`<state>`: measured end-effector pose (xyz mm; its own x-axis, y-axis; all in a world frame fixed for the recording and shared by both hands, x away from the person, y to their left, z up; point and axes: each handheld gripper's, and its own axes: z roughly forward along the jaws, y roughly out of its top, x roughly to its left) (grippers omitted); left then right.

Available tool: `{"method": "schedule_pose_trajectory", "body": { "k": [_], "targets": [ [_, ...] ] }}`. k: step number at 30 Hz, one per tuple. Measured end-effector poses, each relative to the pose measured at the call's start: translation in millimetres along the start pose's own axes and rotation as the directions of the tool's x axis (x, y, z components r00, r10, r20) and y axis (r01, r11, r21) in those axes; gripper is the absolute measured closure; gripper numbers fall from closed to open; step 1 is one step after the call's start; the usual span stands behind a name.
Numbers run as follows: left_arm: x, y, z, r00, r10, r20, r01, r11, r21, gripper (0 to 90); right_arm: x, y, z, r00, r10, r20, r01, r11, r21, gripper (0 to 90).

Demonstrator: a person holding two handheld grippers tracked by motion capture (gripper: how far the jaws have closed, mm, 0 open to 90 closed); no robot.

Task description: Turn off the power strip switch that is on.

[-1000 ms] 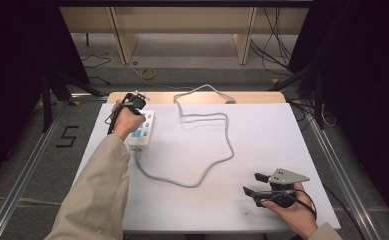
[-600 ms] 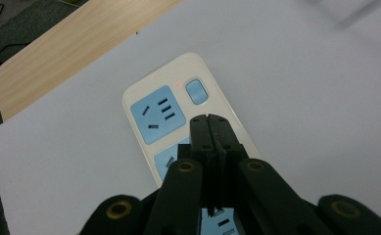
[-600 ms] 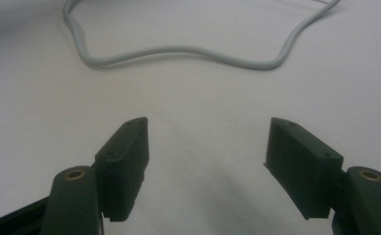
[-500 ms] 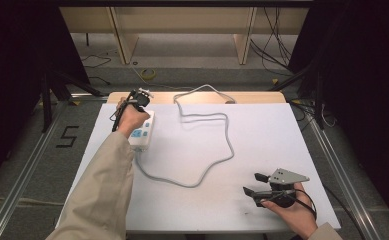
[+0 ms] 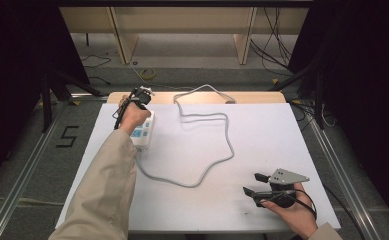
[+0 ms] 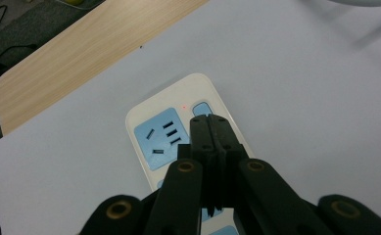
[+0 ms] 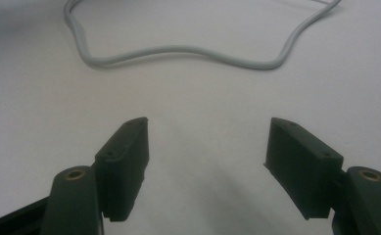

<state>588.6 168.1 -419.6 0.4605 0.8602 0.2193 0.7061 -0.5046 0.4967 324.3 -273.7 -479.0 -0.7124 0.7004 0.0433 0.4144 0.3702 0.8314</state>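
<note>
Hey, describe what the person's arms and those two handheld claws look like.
Both claws are black, with brass-coloured pivot rivets. The left claw has flat ridged pads; the right claw has blocky pads and a grey three-cornered plate on top. A black cable loops from it. The left arm wears a beige sleeve.

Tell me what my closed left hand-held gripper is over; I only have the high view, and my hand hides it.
Observer: Its tips sit at the blue switch on the power strip.
Operator: Report any indicator.
Observer: A small red light glows beside that switch.
Operator: Describe the nearest socket.
Observer: It is a blue panel with five slots, nothing plugged in.
</note>
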Motion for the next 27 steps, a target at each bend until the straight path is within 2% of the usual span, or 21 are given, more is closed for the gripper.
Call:
{"method": "schedule_pose_trajectory", "body": {
  "k": [3, 7, 27],
  "targets": [
    [2.4, 0.1, 1.3, 0.9997, -0.026, 0.004, 0.026, 0.9996, -0.013, 89.7, 0.0, 0.0, -0.1, 1.0, -0.001, 0.0, 0.001, 1.0, 0.0, 33.3],
    [5.5, -0.2, 1.7, 0.9999, -0.014, -0.007, 0.014, 0.9999, -0.006, 89.7, -0.1, -0.1, 0.0, 1.0, 0.0, -0.001, 0.0, 1.0, 0.0, 33.3],
    [4.8, 2.8, 11.3, 0.9991, -0.039, -0.017, 0.038, 0.9989, -0.027, 89.7, 0.5, 0.0, 0.3, 1.0, -0.001, -0.004, 0.001, 1.0, 0.002, 33.3]
  ]
}}
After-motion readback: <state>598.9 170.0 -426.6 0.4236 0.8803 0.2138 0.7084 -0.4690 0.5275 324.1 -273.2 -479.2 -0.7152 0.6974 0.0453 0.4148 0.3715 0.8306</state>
